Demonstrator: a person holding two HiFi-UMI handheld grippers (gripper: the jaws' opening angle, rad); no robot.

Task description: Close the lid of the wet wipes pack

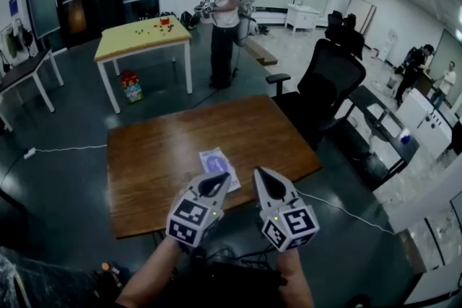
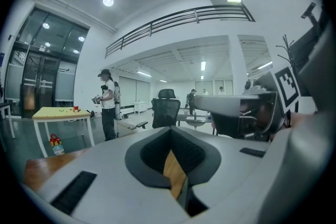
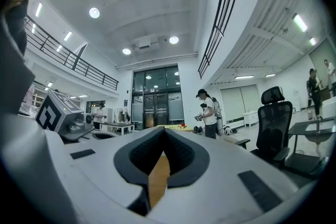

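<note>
The wet wipes pack [image 1: 216, 162], a flat pale packet with a bluish top, lies on the brown wooden table [image 1: 166, 155] near its front edge. At this size I cannot tell whether its lid is up or down. My left gripper [image 1: 214, 181] hangs just short of the pack, its tip covering the pack's near edge, jaws shut and empty. My right gripper [image 1: 261, 175] is to the right of the pack, also shut with nothing held. Both gripper views look level across the room; the left gripper [image 2: 170, 131] and the right gripper [image 3: 164, 131] show closed jaws and no pack.
A black office chair [image 1: 328, 83] stands at the table's far right corner. Farther back a person [image 1: 225, 11] stands beside a yellow table [image 1: 144, 36] bearing small toys. A white cable [image 1: 65, 149] runs on the floor at left. White desks [image 1: 426, 119] are at right.
</note>
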